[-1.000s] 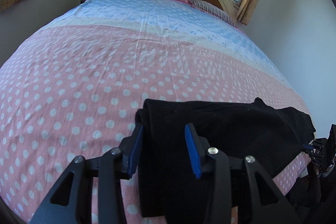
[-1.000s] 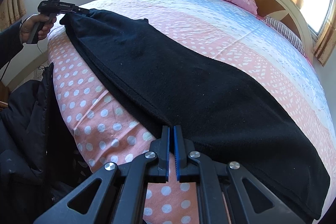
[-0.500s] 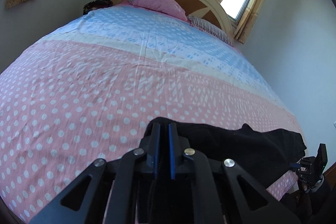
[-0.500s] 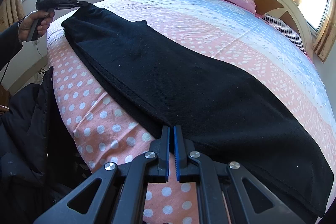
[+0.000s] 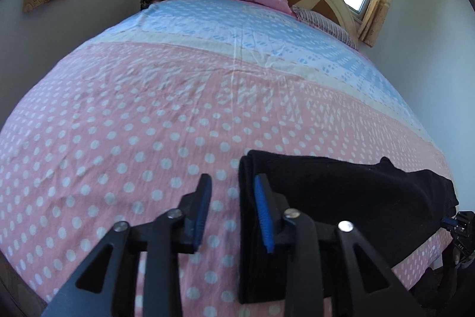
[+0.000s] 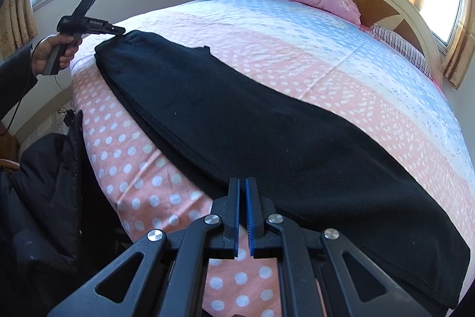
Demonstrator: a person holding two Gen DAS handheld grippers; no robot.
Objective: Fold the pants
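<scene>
My left claw (image 5: 232, 211) has let go and its jaws are opening, the long black knit pants' (image 5: 341, 198) end by my right finger. Pink polka-dot bedsheet (image 5: 118, 138) lies open ahead. My right claw (image 6: 242, 216) stays clamped at the pants' near edge.

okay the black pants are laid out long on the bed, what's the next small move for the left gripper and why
Probably shift the left gripper back over the end of the black pants and close on it. Its jaws are opening, with only one jaw over the cloth's edge and bedsheet between them, while the right gripper is shut at the other end.
</scene>
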